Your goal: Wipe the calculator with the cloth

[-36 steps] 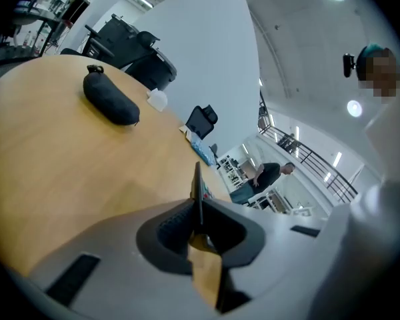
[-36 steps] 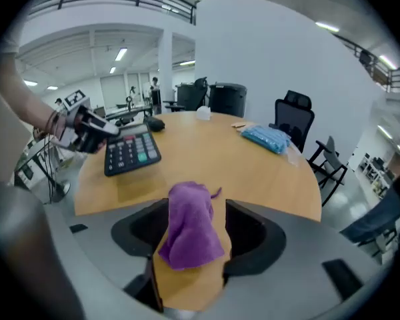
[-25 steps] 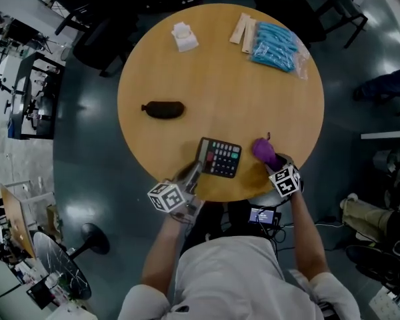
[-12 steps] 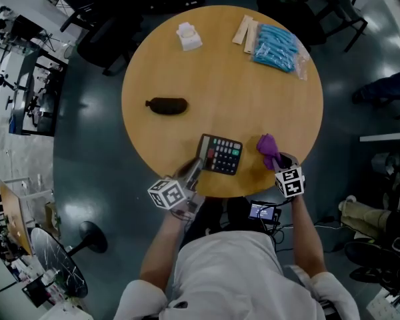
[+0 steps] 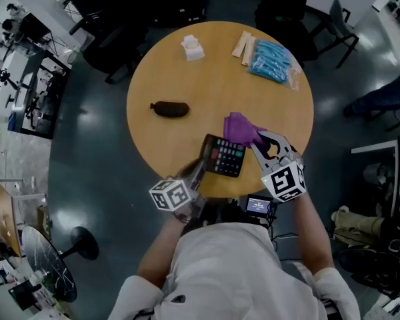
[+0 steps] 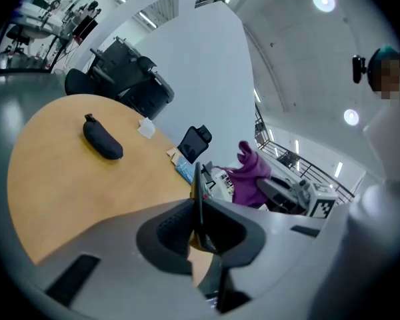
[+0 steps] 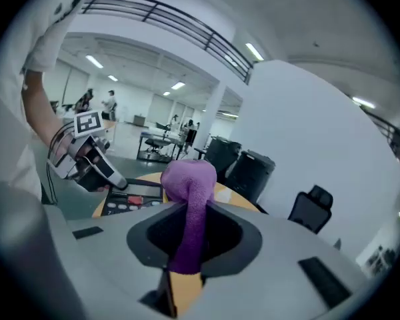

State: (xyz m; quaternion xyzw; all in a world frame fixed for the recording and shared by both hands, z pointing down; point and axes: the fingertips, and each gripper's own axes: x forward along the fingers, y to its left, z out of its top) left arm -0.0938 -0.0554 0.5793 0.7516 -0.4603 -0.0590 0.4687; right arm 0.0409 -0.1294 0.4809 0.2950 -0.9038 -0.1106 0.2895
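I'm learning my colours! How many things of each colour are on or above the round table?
Black: 2, calculator, pouch
Purple: 1, cloth
Blue: 1, packet
White: 1, small item
Tan: 1, strips
Total: 6

- I can read no word, brand or number anywhere.
- Calculator [image 5: 223, 156]: the key print is too small to make out.
- Left cube [image 5: 170, 195] and right cube [image 5: 284, 181]: black-and-white square patterns only, no letters.
- Small screen [image 5: 258, 206] by my table edge: lit but unreadable.
- Blue packet [image 5: 272, 60]: no legible label.
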